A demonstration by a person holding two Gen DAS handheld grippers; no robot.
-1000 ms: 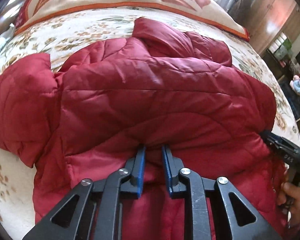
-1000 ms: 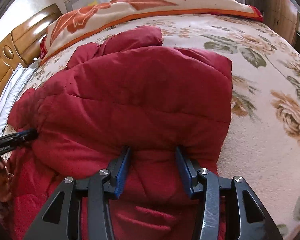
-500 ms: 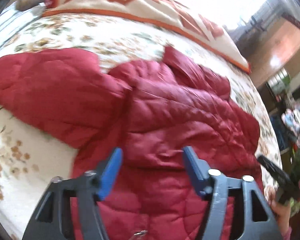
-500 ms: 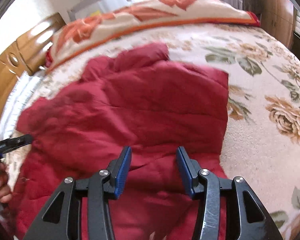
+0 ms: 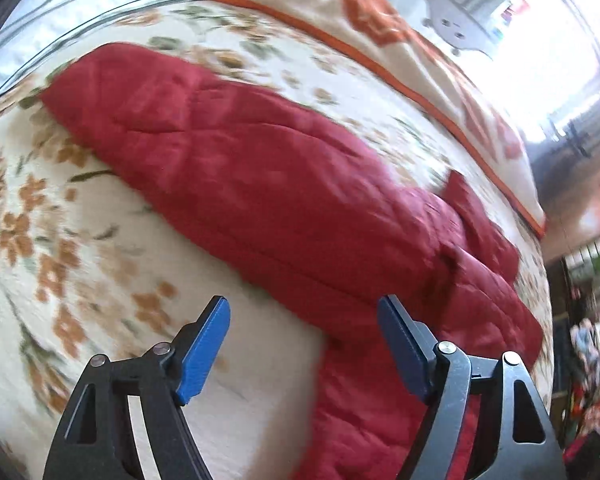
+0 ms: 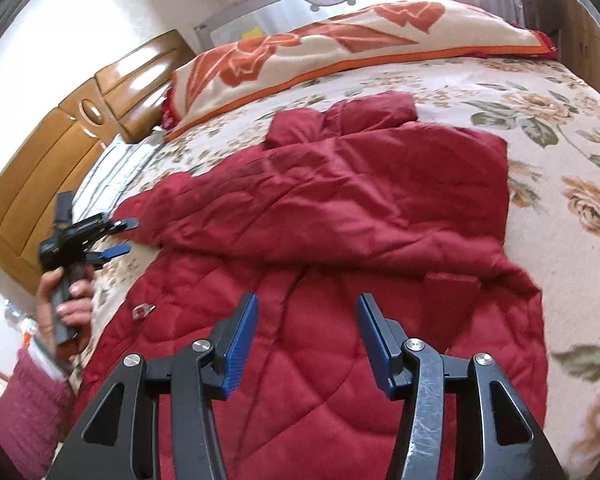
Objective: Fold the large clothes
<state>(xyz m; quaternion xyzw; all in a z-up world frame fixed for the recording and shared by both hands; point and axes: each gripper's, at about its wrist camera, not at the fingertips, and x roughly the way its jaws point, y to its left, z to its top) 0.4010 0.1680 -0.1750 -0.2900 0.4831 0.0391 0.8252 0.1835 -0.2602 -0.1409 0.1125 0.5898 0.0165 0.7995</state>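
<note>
Red quilted jacket (image 6: pixel 340 208) is spread on the floral bedspread (image 6: pixel 560 128), its upper part folded across the body and one sleeve (image 5: pixel 204 136) stretched out to the side. An orange-patterned blanket (image 6: pixel 340 40) is laid along the far edge of the bed, beside a wooden headboard (image 6: pixel 60 152). The left gripper (image 5: pixel 304 332) is held over the sleeve's lower edge; its jaws have just been opening and stand apart, with nothing clamped. The right gripper (image 6: pixel 306 332) is held above the jacket's body, jaws likewise just opened, apart and gripping nothing.
</note>
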